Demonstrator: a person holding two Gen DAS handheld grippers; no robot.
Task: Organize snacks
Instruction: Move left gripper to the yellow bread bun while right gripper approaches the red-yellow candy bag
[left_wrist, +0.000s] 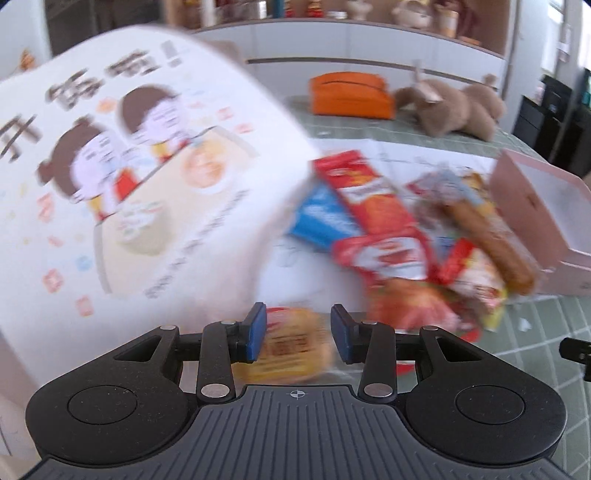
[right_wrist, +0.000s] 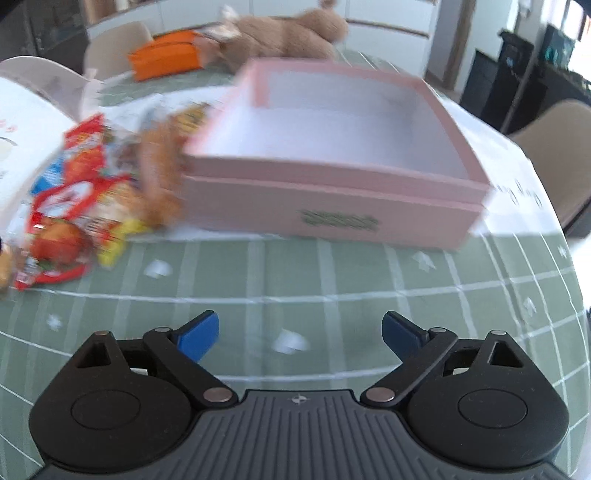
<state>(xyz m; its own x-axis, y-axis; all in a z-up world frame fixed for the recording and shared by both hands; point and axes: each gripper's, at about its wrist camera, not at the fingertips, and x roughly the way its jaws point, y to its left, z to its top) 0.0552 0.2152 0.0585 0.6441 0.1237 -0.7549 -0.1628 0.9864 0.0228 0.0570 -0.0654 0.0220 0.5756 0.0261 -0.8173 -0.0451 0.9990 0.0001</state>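
- Pile of snack packets (left_wrist: 417, 236): red, blue, yellow and orange foil and plastic wrappers heaped on the table, touching the left outer wall of the pink box; among them a long red cracker sleeve (left_wrist: 369, 195), a blue packet (left_wrist: 321, 218) and a brown sausage-shaped snack in clear wrap (left_wrist: 487, 240).
- Small yellow-and-red snack packet (left_wrist: 291, 343): lies between the blue pads of the left tool (left_wrist: 297, 332). The jaws stand part-way in; blur hides whether the pads press it, so the grip cannot be told.
- Shallow pink cardboard box with white lining (right_wrist: 332, 199): open-topped, on the table, its interior bare in the right wrist view. Judged the destination, it holds no snack yet.
- Right tool (right_wrist: 299, 334): jaws spread wide, nothing between them, hanging over bare table in front of the box.
- White printed carrier with cartoon children (left_wrist: 129, 177): stands left of the pile, well apart from the box.
- Green grid-patterned table cover (right_wrist: 332, 266): carries box, pile and carrier.
- Orange pouch (left_wrist: 351, 96) and brown plush toy (left_wrist: 454, 107): beyond the box, at the far table edge.
- Progress, as judged: early stage. One packet at most is in hand; the whole pile remains to be moved into the box.
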